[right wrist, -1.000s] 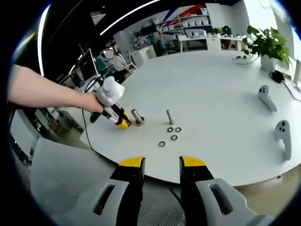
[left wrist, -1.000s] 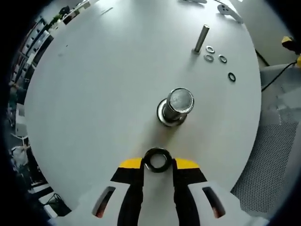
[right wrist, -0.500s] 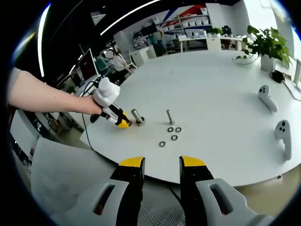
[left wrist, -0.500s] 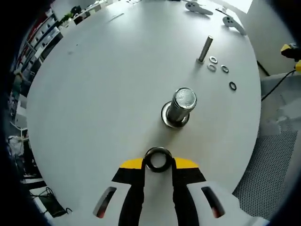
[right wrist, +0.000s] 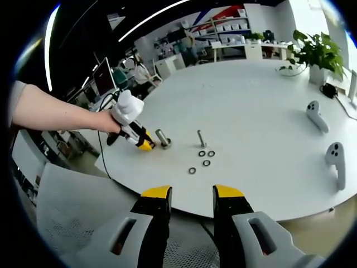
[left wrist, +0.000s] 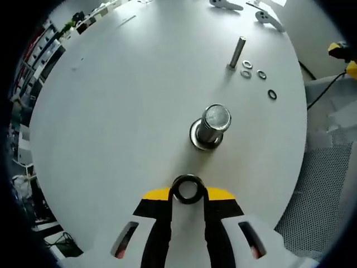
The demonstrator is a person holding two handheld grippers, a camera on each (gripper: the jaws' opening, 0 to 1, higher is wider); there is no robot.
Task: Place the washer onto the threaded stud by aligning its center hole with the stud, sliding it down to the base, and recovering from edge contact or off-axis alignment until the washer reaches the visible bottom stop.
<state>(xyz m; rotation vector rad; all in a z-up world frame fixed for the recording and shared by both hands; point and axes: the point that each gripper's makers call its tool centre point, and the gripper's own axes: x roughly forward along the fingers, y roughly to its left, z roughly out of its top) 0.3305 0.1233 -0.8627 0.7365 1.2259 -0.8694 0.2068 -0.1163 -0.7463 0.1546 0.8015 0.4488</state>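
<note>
Gripping washer (left wrist: 187,188) betw left gripper (left wrist: 187,196) jaws, short of stud (left wrist: 212,126); right gripper (right wrist: 191,195) jaws narrow, empty.

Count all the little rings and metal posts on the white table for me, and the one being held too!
Loose washers on the table: 4
Washer held in the left gripper: 1
Thick stud: 1
Thin stud: 1
Total: 7

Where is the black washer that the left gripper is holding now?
In the left gripper view, the black washer sits pinched at the left gripper tips, low in the picture, just short of the large threaded stud on the white table.
</note>
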